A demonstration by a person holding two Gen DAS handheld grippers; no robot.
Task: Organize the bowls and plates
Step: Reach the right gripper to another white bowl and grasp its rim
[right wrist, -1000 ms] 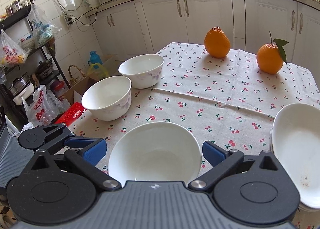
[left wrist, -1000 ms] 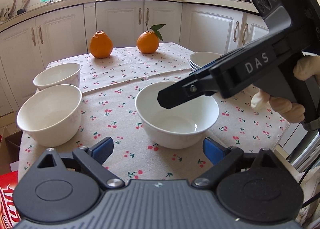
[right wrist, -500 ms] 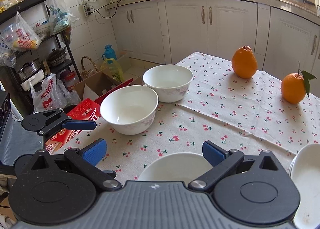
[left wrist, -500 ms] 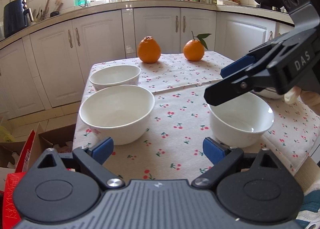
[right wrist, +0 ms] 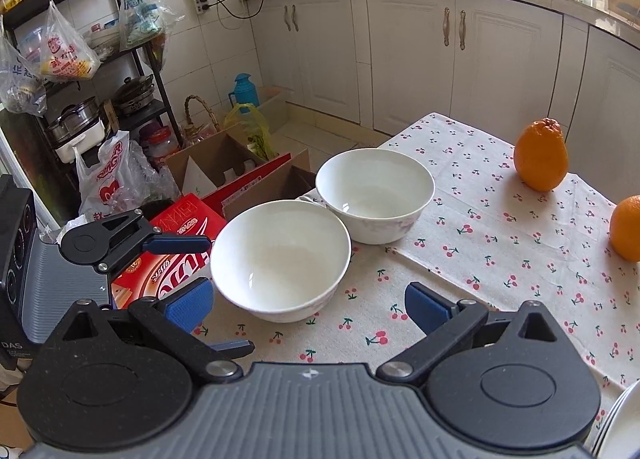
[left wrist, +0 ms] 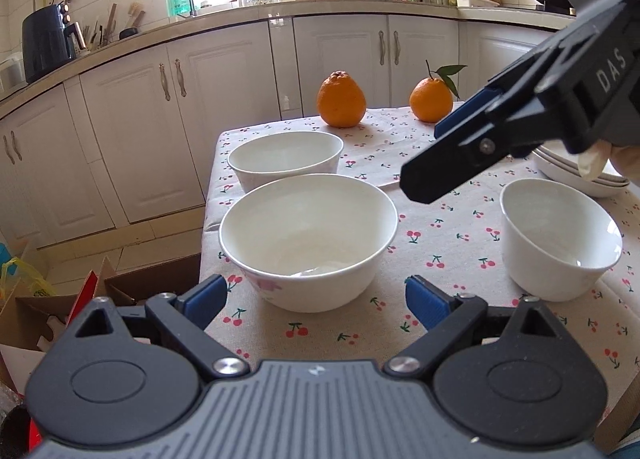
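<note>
nearest the left wrist camera, the left gripper (left wrist: 316, 299) has its blue pads spread wide, nothing between them – the near bowl (left wrist: 308, 239) sits just ahead of the gap, close to the table's left edge. second bowl (left wrist: 286, 157) stands directly behind it, rims nearly touching. off to the right, well apart, a third bowl (left wrist: 560, 237) sits on the cherry-print tablecloth (left wrist: 440, 227). stacked plates (left wrist: 580, 175) lie behind that, partly hidden by the right gripper (left wrist: 440, 155), which hangs above the cloth. right wrist view: right gripper (right wrist: 308, 305) also spread wide and empty, aimed toward the near bowl (right wrist: 280, 259); left gripper (right wrist: 200, 295) visible at the table's edge beside it. far end of the table – two oranges (left wrist: 342, 105), one with a leaf. white cabinets (left wrist: 340, 59) beyond.
</note>
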